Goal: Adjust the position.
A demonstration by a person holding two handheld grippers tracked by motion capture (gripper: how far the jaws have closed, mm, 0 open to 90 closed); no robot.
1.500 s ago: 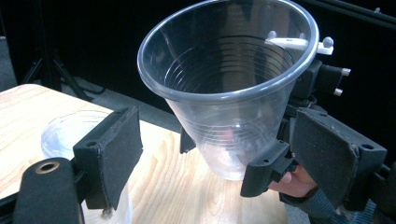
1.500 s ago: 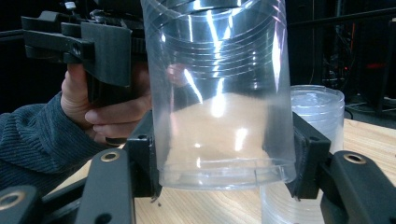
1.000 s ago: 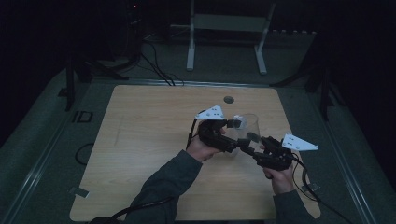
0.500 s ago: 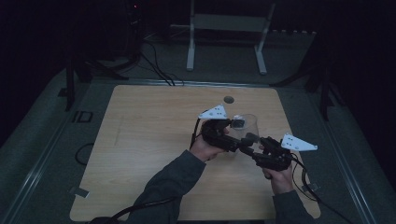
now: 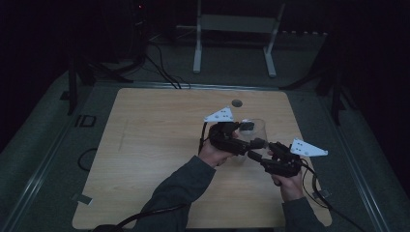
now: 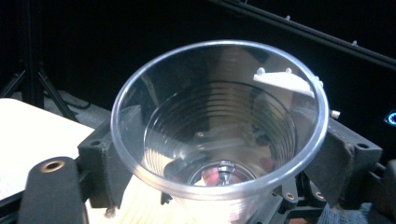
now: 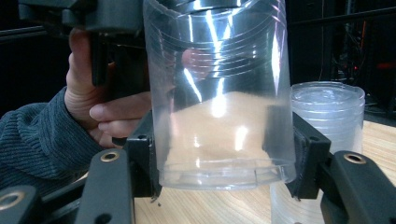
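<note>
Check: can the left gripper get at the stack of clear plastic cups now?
Probably not: the left gripper's jaws have just been closing around the single clear plastic cup, whose base the right gripper clamps; the stack of clear plastic cups sits behind it.

Wooden table [image 5: 145, 145] (grey disc [image 5: 236, 103] far-side)

You can't see the clear ribbed plastic cup [image 7: 219, 93] whole: right gripper view cuts its top off at the frame edge. Behind it, the stack of clear plastic cups [image 7: 329, 121] is partly covered. Small dark round thing [image 5: 236, 103] on the table in high view: too small to ID.
</note>
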